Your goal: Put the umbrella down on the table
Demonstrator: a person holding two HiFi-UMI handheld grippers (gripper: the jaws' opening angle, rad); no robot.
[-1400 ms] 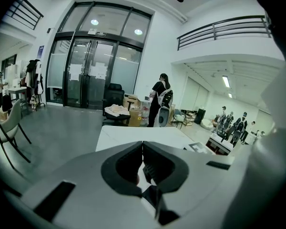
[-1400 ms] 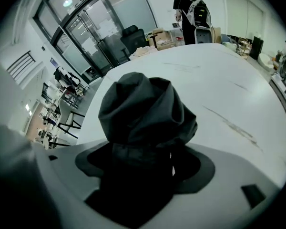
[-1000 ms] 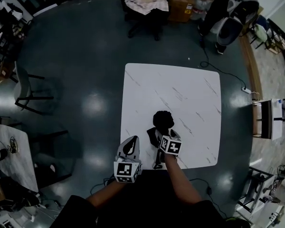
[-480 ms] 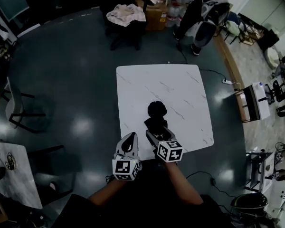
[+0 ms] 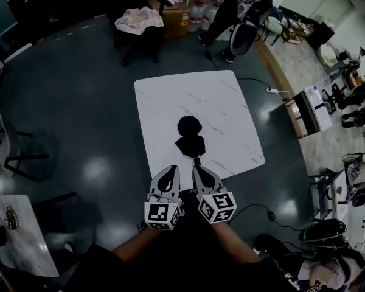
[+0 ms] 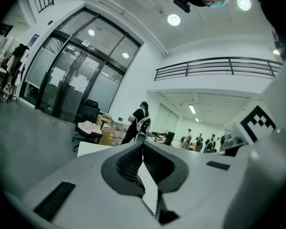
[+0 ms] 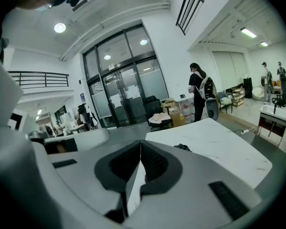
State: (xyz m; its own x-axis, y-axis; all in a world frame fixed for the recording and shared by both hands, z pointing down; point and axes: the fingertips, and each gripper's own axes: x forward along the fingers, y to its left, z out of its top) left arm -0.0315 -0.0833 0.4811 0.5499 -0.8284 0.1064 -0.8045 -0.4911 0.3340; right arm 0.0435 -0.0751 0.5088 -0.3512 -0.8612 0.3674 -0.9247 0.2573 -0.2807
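Observation:
The black folded umbrella (image 5: 188, 135) lies on the white marble-look table (image 5: 231, 102), near its front half, with nothing touching it. Both grippers hang side by side in front of the table's near edge, clear of the umbrella. My left gripper (image 5: 168, 174) is shut and empty; in the left gripper view its jaws (image 6: 143, 144) meet at the tip. My right gripper (image 5: 202, 172) is shut too, with nothing between its jaws (image 7: 140, 142). The right gripper view shows the umbrella (image 7: 183, 147) as a small dark heap on the table (image 7: 224, 151) ahead.
A person (image 5: 237, 5) stands beyond the table by an office chair. A chair with a cloth on it (image 5: 140, 23) and cardboard boxes (image 5: 170, 8) are at the back. A power strip with cable (image 5: 271, 90) lies right of the table. A dark chair (image 5: 18, 157) stands left.
My right gripper has drawn back from the umbrella, off the table's near edge, and its jaws have closed. Both grippers have risen toward the head camera. The umbrella stays on the table.

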